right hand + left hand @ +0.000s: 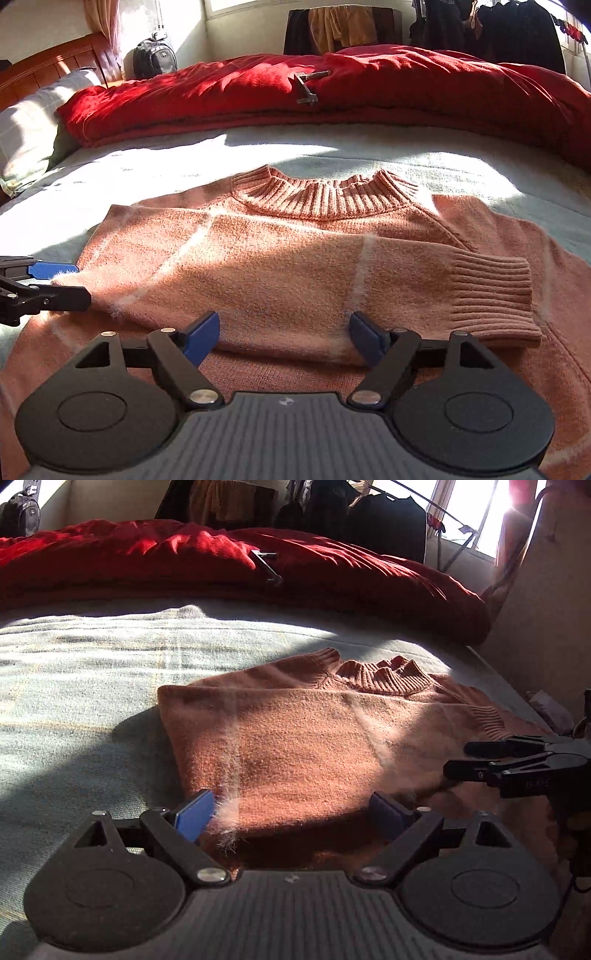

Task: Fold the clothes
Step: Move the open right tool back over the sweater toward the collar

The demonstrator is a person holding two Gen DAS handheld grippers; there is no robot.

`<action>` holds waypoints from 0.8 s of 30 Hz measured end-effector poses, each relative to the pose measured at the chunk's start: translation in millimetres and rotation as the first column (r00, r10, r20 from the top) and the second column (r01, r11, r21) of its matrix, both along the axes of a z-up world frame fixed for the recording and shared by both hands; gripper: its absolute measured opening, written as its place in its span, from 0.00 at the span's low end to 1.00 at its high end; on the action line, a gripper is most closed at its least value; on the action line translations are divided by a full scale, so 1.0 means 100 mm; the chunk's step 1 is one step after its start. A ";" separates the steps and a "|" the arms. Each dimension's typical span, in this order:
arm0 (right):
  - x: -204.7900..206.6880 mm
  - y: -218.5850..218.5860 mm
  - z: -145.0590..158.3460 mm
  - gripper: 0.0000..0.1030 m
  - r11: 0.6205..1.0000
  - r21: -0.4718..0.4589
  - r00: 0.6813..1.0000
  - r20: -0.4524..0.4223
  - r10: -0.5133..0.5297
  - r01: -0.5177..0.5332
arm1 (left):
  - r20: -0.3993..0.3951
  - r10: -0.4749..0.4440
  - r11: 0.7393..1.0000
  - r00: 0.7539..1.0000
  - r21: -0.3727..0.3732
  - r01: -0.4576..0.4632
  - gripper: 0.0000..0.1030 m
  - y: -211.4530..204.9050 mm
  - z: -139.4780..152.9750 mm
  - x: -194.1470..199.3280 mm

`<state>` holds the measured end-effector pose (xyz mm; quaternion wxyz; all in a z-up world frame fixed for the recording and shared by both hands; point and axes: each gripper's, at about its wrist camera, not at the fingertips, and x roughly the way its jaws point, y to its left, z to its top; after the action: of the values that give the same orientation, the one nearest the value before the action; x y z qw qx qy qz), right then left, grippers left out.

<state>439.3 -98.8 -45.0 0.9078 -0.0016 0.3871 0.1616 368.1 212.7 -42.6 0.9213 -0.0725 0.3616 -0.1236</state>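
Note:
A salmon-orange knit sweater (295,258) lies flat on the pale bed sheet (166,162), ribbed collar (325,203) away from me. One sleeve is folded across the chest and ends in a ribbed cuff (491,295) at the right. My right gripper (285,338) is open over the sweater's near part, blue pads on either side of the folded sleeve, not pressing it. My left gripper (291,814) is open at the sweater's (295,738) left near edge, holding nothing. Each gripper shows in the other's view: the left (79,282) by the sweater's left side, the right (460,758) at the right.
A thick red duvet (332,92) is bunched along the far side of the bed, with a dark metal tool (306,88) lying on it. A pillow (29,125) sits far left. Behind are a backpack (153,59), hanging clothes (498,33) and a bright window (480,509).

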 end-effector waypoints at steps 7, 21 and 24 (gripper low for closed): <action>-0.07 -0.10 0.12 0.79 0.999 0.004 0.999 0.016 -0.044 0.044 | -0.014 -0.091 0.994 0.996 -0.069 0.090 0.89 -0.13 -0.07 -0.04; 0.21 -0.69 0.42 0.85 0.993 0.044 0.992 0.059 -0.112 0.109 | -0.021 -0.058 0.997 0.998 -0.045 0.057 0.89 -0.20 -0.11 -0.03; 0.57 -0.80 0.35 0.87 0.989 0.114 0.995 0.021 -0.099 0.096 | -0.022 -0.052 0.997 0.998 -0.051 0.051 0.90 -0.20 -0.12 -0.03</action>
<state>495.9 -179.2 -10.2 0.9184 0.0663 0.3646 0.1387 365.2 192.7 -54.5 0.9113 -0.0880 0.3708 -0.1558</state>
